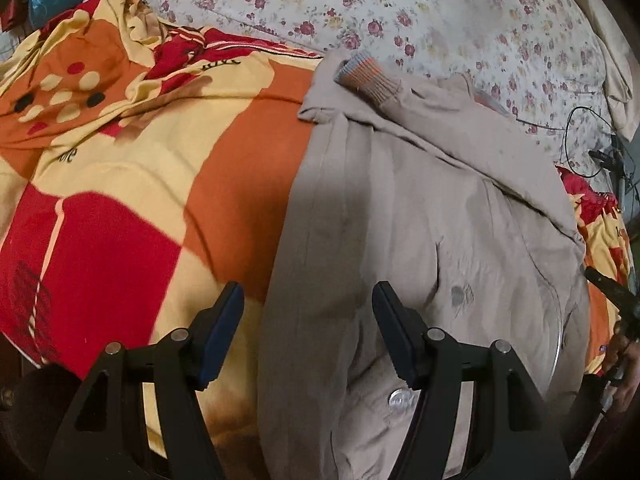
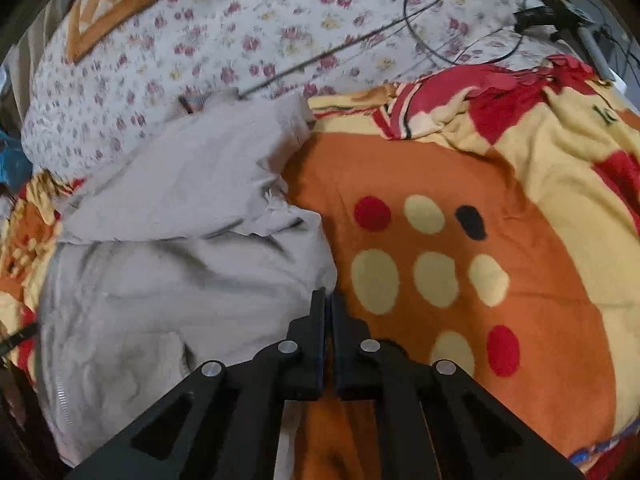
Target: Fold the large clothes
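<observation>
A large beige jacket (image 1: 420,216) lies on an orange, red and yellow blanket (image 1: 140,184). One sleeve with a striped knit cuff (image 1: 368,78) is folded across its top. My left gripper (image 1: 308,304) is open and hovers over the jacket's left edge, with a snap button (image 1: 398,400) close below. In the right wrist view the jacket (image 2: 160,260) lies to the left. My right gripper (image 2: 329,300) is shut at the jacket's right edge and appears to pinch the fabric there.
A floral sheet (image 1: 400,12) covers the bed beyond the blanket (image 2: 460,260). Black cables (image 2: 440,20) and a small stand (image 2: 560,12) lie at the far right. An orange checked cushion (image 2: 120,4) sits at the far left.
</observation>
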{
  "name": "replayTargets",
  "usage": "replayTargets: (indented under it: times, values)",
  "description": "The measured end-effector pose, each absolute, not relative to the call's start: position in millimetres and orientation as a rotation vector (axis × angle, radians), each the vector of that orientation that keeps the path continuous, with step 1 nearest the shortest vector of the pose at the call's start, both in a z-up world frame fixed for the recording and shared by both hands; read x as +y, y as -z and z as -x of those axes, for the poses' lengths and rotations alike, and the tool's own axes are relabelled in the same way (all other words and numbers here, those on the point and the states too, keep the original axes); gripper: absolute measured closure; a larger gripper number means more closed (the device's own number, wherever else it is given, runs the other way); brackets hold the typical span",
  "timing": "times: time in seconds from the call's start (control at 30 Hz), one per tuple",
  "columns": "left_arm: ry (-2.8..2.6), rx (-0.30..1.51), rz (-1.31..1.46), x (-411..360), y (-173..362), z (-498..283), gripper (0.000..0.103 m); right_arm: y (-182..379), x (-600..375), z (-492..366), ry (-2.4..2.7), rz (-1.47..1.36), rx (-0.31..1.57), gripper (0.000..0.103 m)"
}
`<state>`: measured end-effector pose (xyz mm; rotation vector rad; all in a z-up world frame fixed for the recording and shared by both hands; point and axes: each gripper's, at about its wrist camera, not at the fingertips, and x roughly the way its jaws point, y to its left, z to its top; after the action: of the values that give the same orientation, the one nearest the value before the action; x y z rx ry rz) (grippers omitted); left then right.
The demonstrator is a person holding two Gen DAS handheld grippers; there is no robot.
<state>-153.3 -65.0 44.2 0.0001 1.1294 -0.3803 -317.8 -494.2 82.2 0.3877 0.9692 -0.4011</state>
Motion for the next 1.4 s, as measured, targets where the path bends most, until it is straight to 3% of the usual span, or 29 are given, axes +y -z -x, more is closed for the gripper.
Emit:
replayTargets:
  times: [0.07,0.1,0.13,0.3,0.33,0.37,0.4,0.43,0.67,0.8,0.87,0.9,0.93,1.0,1.1,1.27,1.4]
  values:
    - [0.382,1.126,-0.008,-65.0,-43.5,157.0,0.037,-87.6,-492.8,328.0,0.394,-0.442,0.961,0.062]
    - [0.380,1.123,-0.014,-65.2,-43.2,158.6,0.037,-87.7,-491.7,335.6,0.364,-0.494,0.964,0.037]
    - [0.378,1.120,-0.019,-65.8,-42.8,159.8,0.037,-86.6,-488.2,340.1,0.332,-0.529,0.963,0.035]
    - [0.378,1.120,-0.018,-67.1,-42.0,164.7,0.037,-66.2,-453.6,346.8,0.272,-0.484,1.018,0.038]
    - [0.378,1.119,-0.022,-67.1,-42.2,166.1,0.037,-63.2,-447.5,347.4,0.278,-0.455,1.017,0.044]
    - [0.378,1.114,-0.029,-67.6,-42.7,167.9,0.037,-62.4,-443.1,347.0,0.289,-0.430,1.008,0.052]
    - [0.379,1.110,-0.036,-67.8,-42.9,169.5,0.037,-63.3,-438.5,347.8,0.295,-0.405,0.994,0.082]
    - [0.377,1.106,-0.045,-68.1,-43.1,171.0,0.037,-64.7,-434.8,348.5,0.284,-0.396,0.982,0.099]
    - [0.374,1.111,-0.058,-63.7,-39.4,177.6,0.037,-75.9,-442.8,359.4,0.374,-0.287,0.962,0.103]
    - [0.363,1.124,-0.061,-62.6,-35.4,178.6,0.037,-72.6,-450.5,364.3,0.361,-0.339,0.967,0.102]
    - [0.363,1.123,-0.062,-61.6,-35.5,179.8,0.037,-77.0,-448.2,367.6,0.340,-0.362,0.959,0.095]
    - [0.363,1.124,-0.063,-61.4,-35.4,180.2,0.037,-78.5,-449.0,369.5,0.335,-0.386,0.956,0.089]
    - [0.365,1.126,-0.063,-61.0,-35.5,180.8,0.037,-80.8,-450.8,372.5,0.323,-0.425,0.958,0.074]
    - [0.372,1.131,-0.057,-59.7,-35.9,182.1,0.037,-81.7,-449.1,375.8,0.287,-0.453,0.968,0.055]
    - [0.395,1.143,-0.050,-57.1,-37.5,188.4,0.037,-79.5,-439.5,381.9,0.275,-0.429,1.003,0.055]
    - [0.427,1.153,-0.094,-50.2,-39.1,205.1,0.037,-74.0,-429.4,397.2,0.206,-0.484,1.051,0.040]
    - [0.434,1.184,-0.091,-38.9,-35.2,217.5,0.037,-73.0,-421.5,412.8,0.163,-0.493,1.078,0.038]
